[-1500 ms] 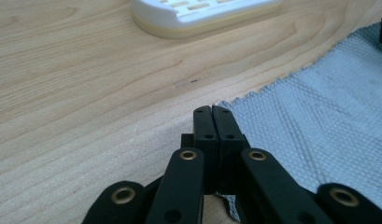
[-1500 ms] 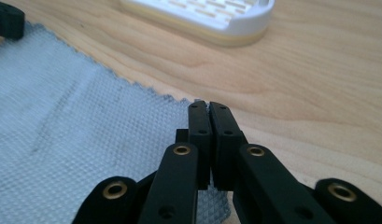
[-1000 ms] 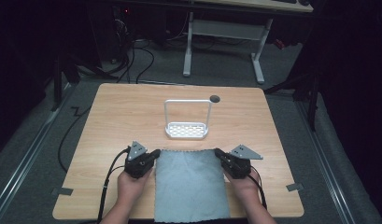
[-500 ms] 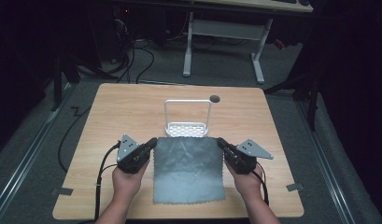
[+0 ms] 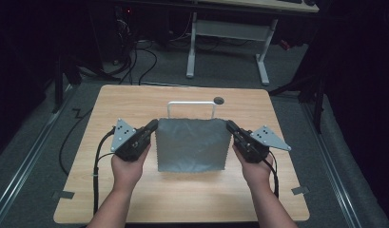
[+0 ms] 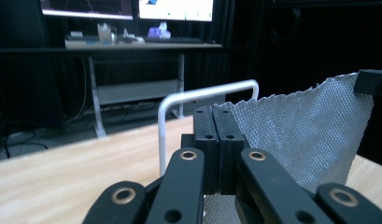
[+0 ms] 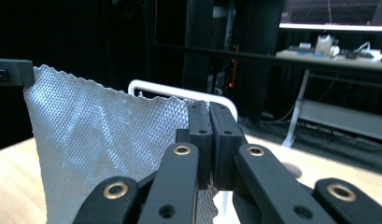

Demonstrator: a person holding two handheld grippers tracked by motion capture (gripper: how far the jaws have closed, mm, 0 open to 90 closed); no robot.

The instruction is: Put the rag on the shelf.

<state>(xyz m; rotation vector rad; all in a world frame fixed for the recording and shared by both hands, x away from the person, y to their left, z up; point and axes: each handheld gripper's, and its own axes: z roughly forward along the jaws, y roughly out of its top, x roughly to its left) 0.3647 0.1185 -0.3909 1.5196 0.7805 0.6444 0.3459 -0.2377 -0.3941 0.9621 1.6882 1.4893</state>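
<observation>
A grey woven cloth point(image 5: 192, 144) hangs spread out above the wooden table point(image 5: 135, 102), held by its two top corners. My left gripper point(image 5: 155, 125) is shut on the cloth's top left corner, and my right gripper point(image 5: 228, 124) is shut on the top right corner. In the left gripper view the closed jaws pinch the cloth point(image 6: 300, 135) and the other gripper holds its far corner. The right gripper view shows the cloth point(image 7: 104, 140) stretching away to the left. Behind the cloth stands a white wire rack point(image 5: 191, 105), its base hidden.
A small dark hole point(image 5: 218, 100) sits near the table's far edge. Beyond the table are a white-legged desk point(image 5: 225, 33) and cables on the floor point(image 5: 135, 52). Black cables trail from both grippers over the table's near edge.
Both grippers rose and carried the cloth up off the table; it lay flat a second ago and now hangs upright in front of the rack.
</observation>
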